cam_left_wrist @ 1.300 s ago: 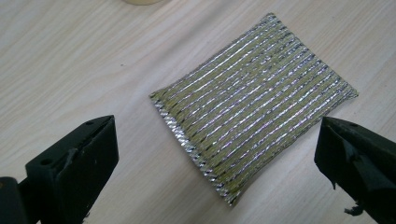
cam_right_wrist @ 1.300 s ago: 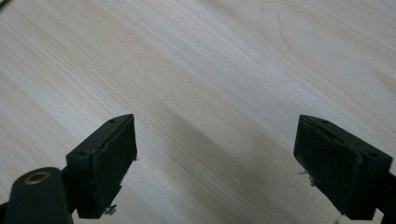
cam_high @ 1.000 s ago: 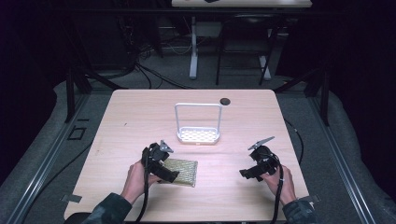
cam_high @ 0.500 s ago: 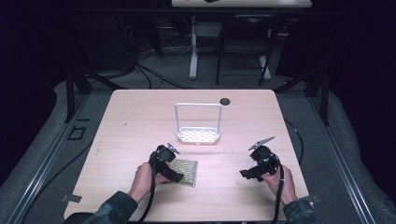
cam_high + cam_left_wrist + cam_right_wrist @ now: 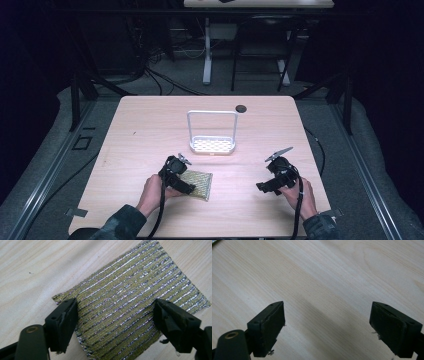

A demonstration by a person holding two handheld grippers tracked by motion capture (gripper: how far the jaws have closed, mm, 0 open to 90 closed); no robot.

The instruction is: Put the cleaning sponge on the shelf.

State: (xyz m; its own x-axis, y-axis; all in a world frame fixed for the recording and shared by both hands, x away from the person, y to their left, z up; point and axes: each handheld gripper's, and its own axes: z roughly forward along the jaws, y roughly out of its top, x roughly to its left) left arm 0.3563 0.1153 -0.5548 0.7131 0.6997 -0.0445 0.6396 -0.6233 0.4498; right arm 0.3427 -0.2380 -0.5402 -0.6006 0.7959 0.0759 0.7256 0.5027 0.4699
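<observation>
Glittery green-and-silver striped woven cloth (image 5: 130,307), rectangular, flat on the wood-grain tabletop (image 5: 150,130), nearer the person than the white perforated rack (image 5: 212,144). Left tongs (image 5: 115,315) straddle it, just been closing, not yet pinching. Right tongs (image 5: 327,322) spread over bare wood.

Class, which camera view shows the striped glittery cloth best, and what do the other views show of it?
The left gripper view: the striped cloth lies flat on the table, silver and yellow-green stripes sharp, between open jaws that have just been closing. The high view shows it small, partly covered by the left gripper. The right gripper view looks at bare wood.
</observation>
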